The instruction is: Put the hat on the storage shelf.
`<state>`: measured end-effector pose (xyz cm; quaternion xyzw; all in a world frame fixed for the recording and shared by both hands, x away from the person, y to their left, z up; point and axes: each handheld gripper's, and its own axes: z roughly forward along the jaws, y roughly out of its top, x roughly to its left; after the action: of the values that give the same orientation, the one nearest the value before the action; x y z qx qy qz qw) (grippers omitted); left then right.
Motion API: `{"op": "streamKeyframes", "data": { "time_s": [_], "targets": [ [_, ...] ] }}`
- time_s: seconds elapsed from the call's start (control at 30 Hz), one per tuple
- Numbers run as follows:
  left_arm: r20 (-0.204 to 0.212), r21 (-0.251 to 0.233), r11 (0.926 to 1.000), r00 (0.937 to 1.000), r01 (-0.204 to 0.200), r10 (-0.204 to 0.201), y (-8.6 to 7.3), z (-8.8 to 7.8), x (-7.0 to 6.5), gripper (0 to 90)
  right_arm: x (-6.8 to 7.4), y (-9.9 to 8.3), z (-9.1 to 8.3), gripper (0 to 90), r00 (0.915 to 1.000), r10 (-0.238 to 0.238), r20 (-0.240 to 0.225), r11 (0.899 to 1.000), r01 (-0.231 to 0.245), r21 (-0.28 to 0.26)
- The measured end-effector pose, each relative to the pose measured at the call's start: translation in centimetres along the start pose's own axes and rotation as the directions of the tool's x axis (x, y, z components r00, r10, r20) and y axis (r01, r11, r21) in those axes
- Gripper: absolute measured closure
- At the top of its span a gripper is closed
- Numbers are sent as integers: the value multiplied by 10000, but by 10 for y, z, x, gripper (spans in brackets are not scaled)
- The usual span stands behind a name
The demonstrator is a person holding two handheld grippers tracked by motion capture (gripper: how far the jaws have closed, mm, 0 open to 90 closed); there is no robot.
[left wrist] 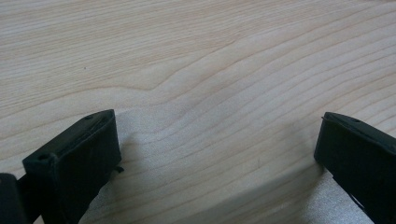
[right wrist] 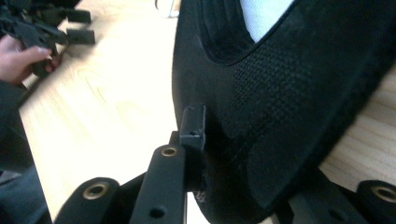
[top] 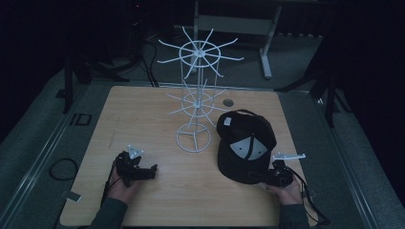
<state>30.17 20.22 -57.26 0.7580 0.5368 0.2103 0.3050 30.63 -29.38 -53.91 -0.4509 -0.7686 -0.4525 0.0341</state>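
A black cap (top: 246,143) with a white inner panel lies upside down on the wooden table (top: 143,109), at the right. My right gripper (top: 260,177) sits at the cap's near edge. In the right gripper view its jaws are closed on the rim of the cap (right wrist: 289,107); one fingertip (right wrist: 194,123) presses the fabric and the other is hidden under it. My left gripper (top: 152,171) rests low at the table's near left, open, its jaws (left wrist: 217,126) wide apart over bare wood. A white wire display rack (top: 196,90) with radiating hooks stands behind the cap, at the table's middle.
The rack's round base (top: 193,139) sits just left of the cap. A small dark round hole (top: 228,102) lies in the table behind it. The other hand with the left gripper (right wrist: 46,28) appears far off in the right gripper view. Dark floor and stands surround the table.
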Motion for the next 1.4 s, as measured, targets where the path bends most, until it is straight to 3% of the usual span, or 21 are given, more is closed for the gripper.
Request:
{"op": "streamKeyframes", "data": {
  "time_s": [0.23,0.63,1.0,1.4],
  "targets": [
    [-1,1,10000,10000,1,-1,0,0,0,2,0,4,-4,815,9991,423,-5,9957,-422,-823],
    [-3,0,10000,10000,4,-4,0,0,0,2,-3,14,-3,853,9979,399,513,9922,-336,-1198],
    [0,8,10000,10000,0,0,0,0,0,2,-8,35,3,864,9917,76,1284,9903,104,-1383],
    [-2,-22,10000,10000,29,-29,0,0,0,1,-9,51,7,866,9729,-518,2253,9859,858,-1440]
  ]
}}
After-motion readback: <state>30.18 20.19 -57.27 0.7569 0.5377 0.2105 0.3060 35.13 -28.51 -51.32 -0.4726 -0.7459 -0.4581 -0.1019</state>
